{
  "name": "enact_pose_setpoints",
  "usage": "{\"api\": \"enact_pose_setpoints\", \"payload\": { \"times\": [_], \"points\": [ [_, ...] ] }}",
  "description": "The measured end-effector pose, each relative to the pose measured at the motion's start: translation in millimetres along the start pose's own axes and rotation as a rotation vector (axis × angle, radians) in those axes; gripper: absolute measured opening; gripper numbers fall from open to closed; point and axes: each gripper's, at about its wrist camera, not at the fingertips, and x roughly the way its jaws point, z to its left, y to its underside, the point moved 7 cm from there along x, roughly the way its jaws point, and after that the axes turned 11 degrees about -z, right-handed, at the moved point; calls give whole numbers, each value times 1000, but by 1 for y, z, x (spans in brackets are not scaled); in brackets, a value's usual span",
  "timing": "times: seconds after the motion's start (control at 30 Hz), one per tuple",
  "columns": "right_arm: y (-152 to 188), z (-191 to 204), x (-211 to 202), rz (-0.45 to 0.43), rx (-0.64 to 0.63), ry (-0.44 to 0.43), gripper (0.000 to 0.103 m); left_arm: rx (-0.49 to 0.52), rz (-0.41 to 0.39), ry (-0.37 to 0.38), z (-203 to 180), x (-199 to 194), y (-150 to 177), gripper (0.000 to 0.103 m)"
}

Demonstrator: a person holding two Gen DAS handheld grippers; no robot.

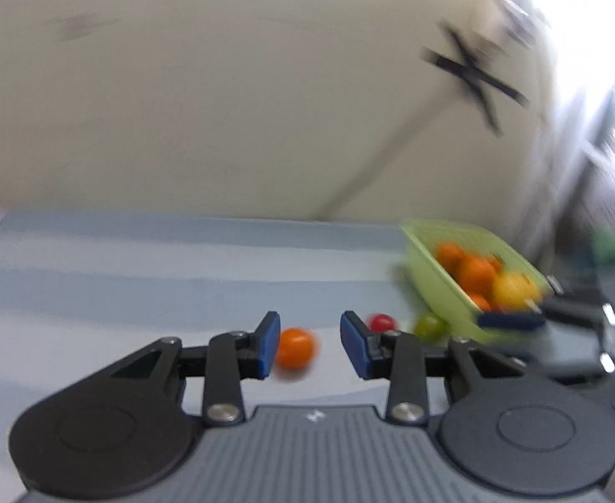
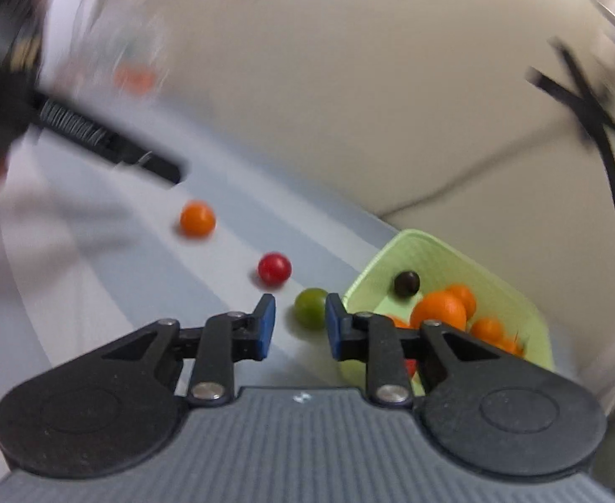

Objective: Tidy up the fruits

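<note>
Three small round fruits lie loose on the pale blue striped tabletop: an orange one, a red one and a green one. A light green basket at the right holds several orange fruits, a yellow one and a dark one. My left gripper is open and empty, the orange fruit just beyond its left pad. My right gripper is open beside the basket, the green fruit just past its tips, untouched.
A cream sofa back with a black X mark rises behind the table. The right gripper shows at the basket's near corner in the left wrist view; the left gripper reaches in from the upper left in the right wrist view.
</note>
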Motion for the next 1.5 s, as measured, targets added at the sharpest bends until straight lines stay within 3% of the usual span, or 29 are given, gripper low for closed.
{"api": "enact_pose_setpoints", "payload": {
  "times": [0.1,0.2,0.5,0.57,0.73,0.87,0.97,1.13,1.3,1.4,1.5],
  "points": [
    [-7,8,16,71,-232,-28,27,107,59,103,-14,24,-3,33],
    [-11,15,32,150,-367,-96,28,193,114,167,-25,48,-3,34],
    [6,9,67,382,-743,-231,29,289,256,267,-38,88,5,36],
    [11,8,74,405,-809,-235,30,298,276,272,-41,92,11,27],
    [9,12,69,354,-814,-221,29,305,239,261,-41,74,21,26],
    [6,25,31,244,-721,-197,29,277,192,252,-44,40,21,26],
    [6,29,-9,158,-580,-153,29,264,142,240,-48,3,22,26],
    [20,35,-70,20,-58,-114,29,150,77,203,-47,-52,43,26],
    [43,42,-94,-88,402,-17,29,49,53,123,-46,-84,66,27],
    [49,42,-98,-106,523,7,29,47,45,74,-43,-89,75,27],
    [48,47,-91,-117,525,20,31,44,44,45,-43,-93,84,27]
  ]
}}
